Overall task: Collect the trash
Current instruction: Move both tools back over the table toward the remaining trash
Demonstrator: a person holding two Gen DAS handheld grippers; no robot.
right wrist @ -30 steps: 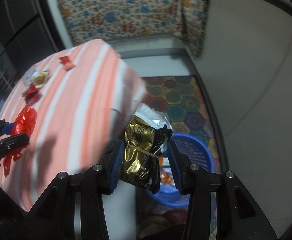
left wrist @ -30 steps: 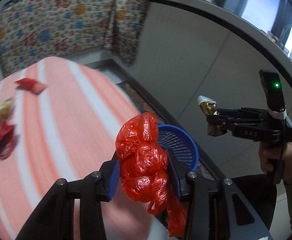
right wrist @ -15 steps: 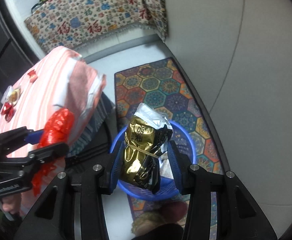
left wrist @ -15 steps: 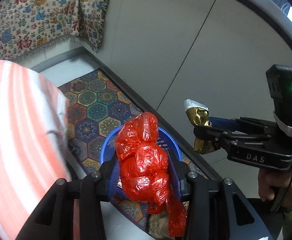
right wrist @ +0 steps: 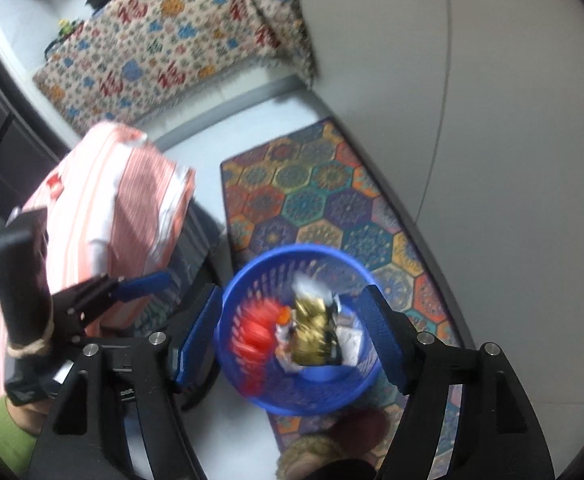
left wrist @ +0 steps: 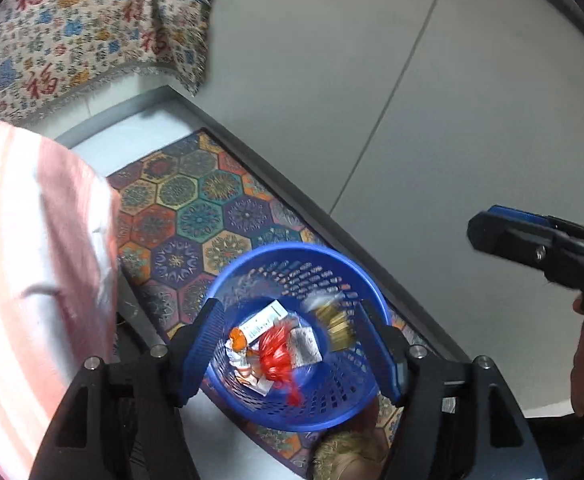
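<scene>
Left wrist view: left gripper [left wrist: 292, 350] jaws just opened wide, nothing between them; red bag [left wrist: 277, 354] dropped into blue basket [left wrist: 247, 268] directly below. Right wrist view: right gripper [right wrist: 294, 338] jaws likewise just opened, empty; gold wrapper [right wrist: 312, 340] blurred, probably mid-fall inside basket. Good release: stay centred over rim until both settle.
</scene>
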